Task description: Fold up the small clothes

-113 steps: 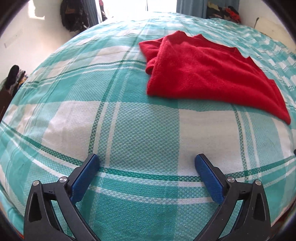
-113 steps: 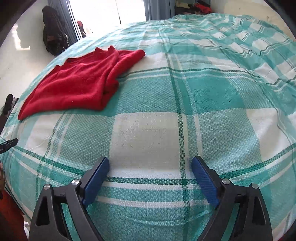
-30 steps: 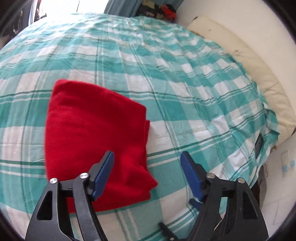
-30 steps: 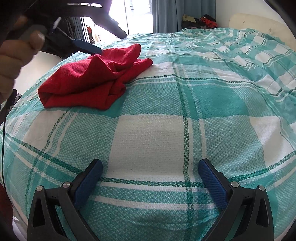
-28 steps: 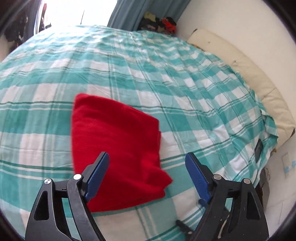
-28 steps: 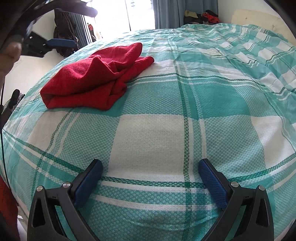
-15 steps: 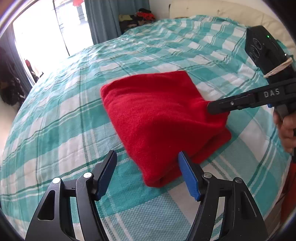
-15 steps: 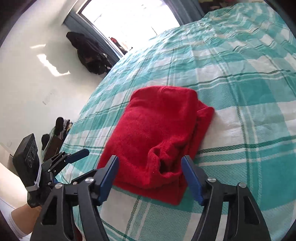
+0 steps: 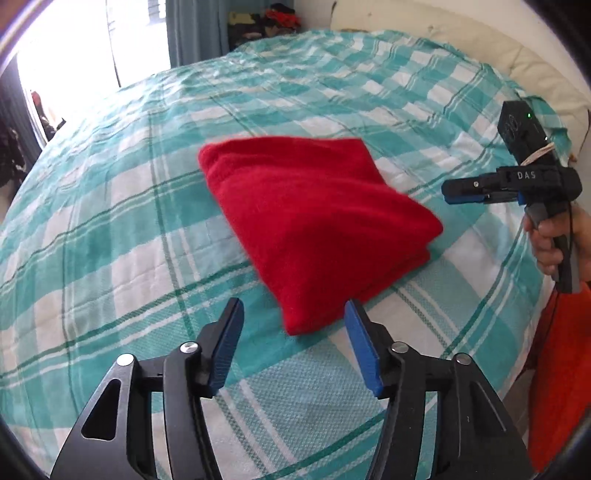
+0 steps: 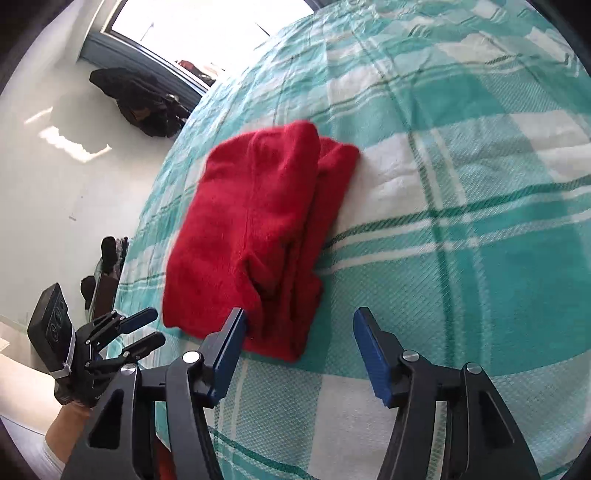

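While folded on the bedspread, red garment just beyond left gripper.

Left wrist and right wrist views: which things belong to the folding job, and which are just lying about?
Job:
red cloth, folded on the bed
left gripper, closing, nothing between its fingers
right gripper, opening, nothing between its fingers

Lying about:
dark clothes by the window
pillow
clothes pile
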`<state>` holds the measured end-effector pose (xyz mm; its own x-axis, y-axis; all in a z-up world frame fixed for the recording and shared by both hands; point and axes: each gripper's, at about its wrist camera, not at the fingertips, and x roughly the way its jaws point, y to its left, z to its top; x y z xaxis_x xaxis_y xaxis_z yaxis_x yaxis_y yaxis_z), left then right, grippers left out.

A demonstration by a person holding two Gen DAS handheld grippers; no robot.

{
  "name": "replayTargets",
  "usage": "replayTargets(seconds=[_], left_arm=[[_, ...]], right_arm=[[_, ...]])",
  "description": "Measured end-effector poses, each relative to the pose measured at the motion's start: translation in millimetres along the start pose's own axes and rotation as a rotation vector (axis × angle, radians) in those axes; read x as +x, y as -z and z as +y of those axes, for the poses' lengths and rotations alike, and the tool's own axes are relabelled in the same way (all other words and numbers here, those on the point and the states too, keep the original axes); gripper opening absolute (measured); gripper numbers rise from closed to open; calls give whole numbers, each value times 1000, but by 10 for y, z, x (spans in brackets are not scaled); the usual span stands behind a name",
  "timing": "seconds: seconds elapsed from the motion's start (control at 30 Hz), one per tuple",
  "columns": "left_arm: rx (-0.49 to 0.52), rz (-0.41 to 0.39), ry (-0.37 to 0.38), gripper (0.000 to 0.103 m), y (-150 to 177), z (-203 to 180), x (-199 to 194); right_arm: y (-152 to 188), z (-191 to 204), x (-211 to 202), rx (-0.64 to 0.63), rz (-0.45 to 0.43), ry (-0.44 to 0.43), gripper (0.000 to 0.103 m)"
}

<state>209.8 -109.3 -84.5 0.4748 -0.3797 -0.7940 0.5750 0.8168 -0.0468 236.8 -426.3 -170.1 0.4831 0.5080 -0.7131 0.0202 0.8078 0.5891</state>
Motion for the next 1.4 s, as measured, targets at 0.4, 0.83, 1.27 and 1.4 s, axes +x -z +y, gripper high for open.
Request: replayTargets(seconds=[0.4, 0.83, 1.27, 1.4], left_arm=[[111, 64, -81, 26, -181, -516, 1155], [-106, 102, -57, 67, 91, -246, 822], [-438, -22, -1, 87, -131, 680, 541], [-543, 84, 99, 88, -300, 866, 1139]], right_arm=[[-1099, 314, 914, -104, 18, 80, 34], [-207, 707, 150, -340, -55, -131, 29], [-160, 91, 3, -96, -130, -123, 82], [-342, -295, 553, 123, 6, -258, 75]])
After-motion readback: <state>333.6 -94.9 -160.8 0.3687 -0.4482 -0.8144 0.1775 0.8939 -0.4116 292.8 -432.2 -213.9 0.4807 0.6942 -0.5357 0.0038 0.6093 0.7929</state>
